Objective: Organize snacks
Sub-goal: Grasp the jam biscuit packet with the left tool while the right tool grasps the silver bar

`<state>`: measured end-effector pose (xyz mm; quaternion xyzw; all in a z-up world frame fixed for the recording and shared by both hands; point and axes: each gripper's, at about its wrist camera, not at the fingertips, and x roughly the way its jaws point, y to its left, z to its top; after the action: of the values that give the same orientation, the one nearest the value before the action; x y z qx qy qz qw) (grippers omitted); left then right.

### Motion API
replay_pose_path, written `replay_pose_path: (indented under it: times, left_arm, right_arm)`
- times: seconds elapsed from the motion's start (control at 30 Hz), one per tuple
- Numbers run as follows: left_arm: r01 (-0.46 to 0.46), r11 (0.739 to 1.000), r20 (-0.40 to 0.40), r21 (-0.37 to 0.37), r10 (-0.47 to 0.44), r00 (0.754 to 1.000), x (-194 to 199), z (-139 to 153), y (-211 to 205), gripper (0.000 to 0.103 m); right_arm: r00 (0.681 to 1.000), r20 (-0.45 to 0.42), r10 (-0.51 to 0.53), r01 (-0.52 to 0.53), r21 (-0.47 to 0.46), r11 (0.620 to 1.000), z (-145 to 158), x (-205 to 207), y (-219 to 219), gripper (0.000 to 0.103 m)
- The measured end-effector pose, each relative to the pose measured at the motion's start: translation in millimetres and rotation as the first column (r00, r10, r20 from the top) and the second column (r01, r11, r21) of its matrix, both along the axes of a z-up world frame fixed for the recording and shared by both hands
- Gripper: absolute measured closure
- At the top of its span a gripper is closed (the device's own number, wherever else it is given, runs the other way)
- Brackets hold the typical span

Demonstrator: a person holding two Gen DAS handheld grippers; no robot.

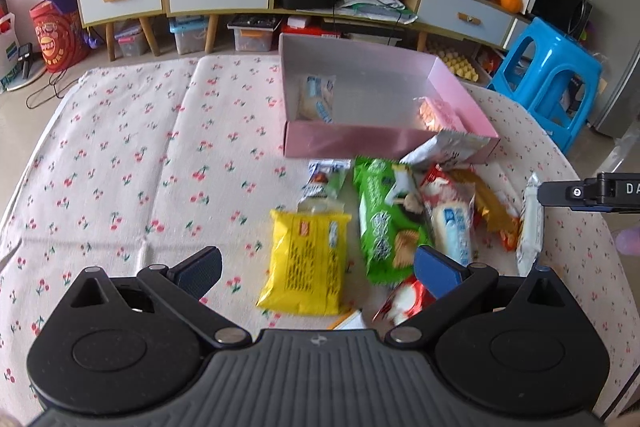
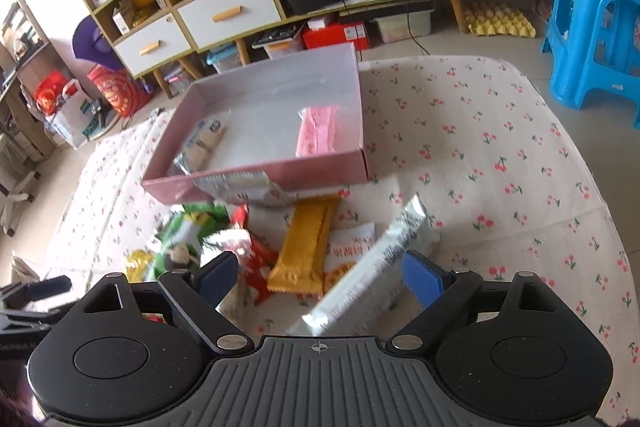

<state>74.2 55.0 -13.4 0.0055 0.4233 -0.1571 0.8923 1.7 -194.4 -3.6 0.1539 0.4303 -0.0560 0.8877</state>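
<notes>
Two snack packets are lying inside the pink box (image 1: 384, 141) on the cherry-print table (image 1: 120, 163) in the left wrist view, while the left tongs (image 1: 318, 273) are hanging spread wide and empty over a yellow packet (image 1: 306, 263) and a green biscuit packet (image 1: 382, 223) in the heap just before the box.

From the right wrist, the right tongs (image 2: 320, 277) are standing spread, pinching nothing, a white packet (image 2: 372, 275) lying tilted between the fingers and a golden bar (image 2: 306, 247) beside it; the pink packet (image 2: 316, 131) is resting in the box.
</notes>
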Motion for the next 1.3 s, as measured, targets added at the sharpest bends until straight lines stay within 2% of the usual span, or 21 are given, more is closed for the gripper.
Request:
replay_pose_path:
  times: [0.13,0.27,0.5,0.77,0.93,1.0,1.1,1.17,1.3]
  left_arm:
    - [0.031,0.999,-0.010,0.009,-0.030,0.999,-13.4,-11.3,5.5,0.000]
    - [0.061,0.998,-0.052,-0.009,-0.061,0.997,-21.9,-20.2,6.6,0.001]
    - [0.047,0.999,-0.139,-0.007,-0.047,0.989,-32.8,-35.6,-4.4,0.005]
    - [0.089,0.989,-0.127,0.118,-0.074,0.989,-39.5,-43.0,-8.7,0.009]
    - [0.039,0.988,-0.127,0.148,-0.020,0.992,-38.7,-40.0,9.3,0.010]
    - [0.021,0.990,-0.132,0.141,-0.002,0.991,-40.5,-38.7,15.7,0.012]
    - [0.002,0.996,-0.155,0.087,0.012,0.988,-44.3,-36.8,21.3,0.014]
    - [-0.001,0.998,-0.163,0.065,0.012,0.986,-46.8,-36.4,20.7,0.019]
    - [-0.009,0.997,-0.152,0.071,0.020,0.988,-49.3,-35.9,12.4,0.030]
  right_arm:
    - [0.999,-0.029,0.027,-0.028,-0.031,0.999,-11.1,-9.2,2.3,0.012]
    - [0.997,-0.061,0.042,-0.045,-0.059,0.997,-20.7,-13.6,1.9,0.012]
    - [0.994,-0.109,0.013,-0.011,0.024,1.000,-33.6,-13.8,-6.7,0.012]
    - [0.993,-0.115,-0.012,0.012,0.000,1.000,-37.9,-6.5,-7.8,0.012]
    - [0.988,-0.144,-0.051,0.047,-0.033,0.998,-37.7,-9.5,-16.4,0.012]
    - [0.988,-0.144,-0.061,0.054,-0.050,0.997,-36.6,-10.6,-18.5,0.012]
    - [0.988,-0.136,-0.069,0.064,-0.041,0.997,-34.7,-10.5,-20.1,0.012]
    - [0.988,-0.131,-0.078,0.077,-0.013,0.997,-34.5,-9.0,-21.7,0.012]
    - [0.985,-0.133,-0.109,0.113,0.017,0.993,-37.2,-4.6,-25.0,0.014]
